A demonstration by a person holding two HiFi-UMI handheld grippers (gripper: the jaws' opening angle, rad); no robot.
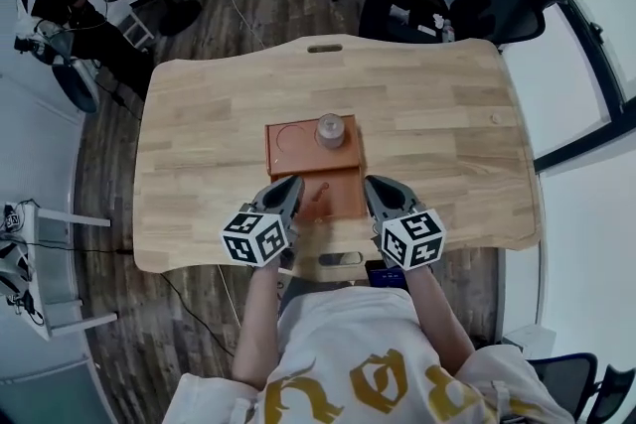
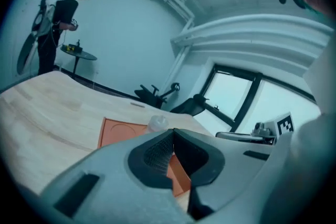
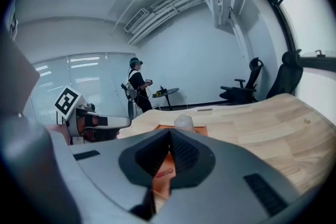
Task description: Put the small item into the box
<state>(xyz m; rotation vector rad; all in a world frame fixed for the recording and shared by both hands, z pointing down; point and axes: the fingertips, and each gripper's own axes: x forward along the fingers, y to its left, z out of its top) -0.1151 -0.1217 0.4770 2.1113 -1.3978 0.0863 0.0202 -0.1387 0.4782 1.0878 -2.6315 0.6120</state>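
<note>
The left gripper (image 1: 287, 185) and right gripper (image 1: 377, 185), both closed tight and empty, flank the flat orange-brown box (image 1: 296, 157) holding a small red item (image 1: 319, 193) on the light wooden table (image 1: 447, 119)

1. Head view: high above the surface (image 1: 427, 114), looking steeply down; far edge at 12 o'clock, left hand-held gripper (image 1: 284, 190) at 7, right hand-held gripper (image 1: 382, 188) at 5.
2. Left gripper view: low and close over the surface, facing the windows (image 2: 231, 99) past its own jaws.
3. Right gripper view: equally low, facing the glass wall (image 3: 89, 73).
4. Shared by all three: the orange box (image 1: 343, 194) and the jar (image 1: 330, 130); each gripper view also holds the other hand-held gripper at its edge.
</note>
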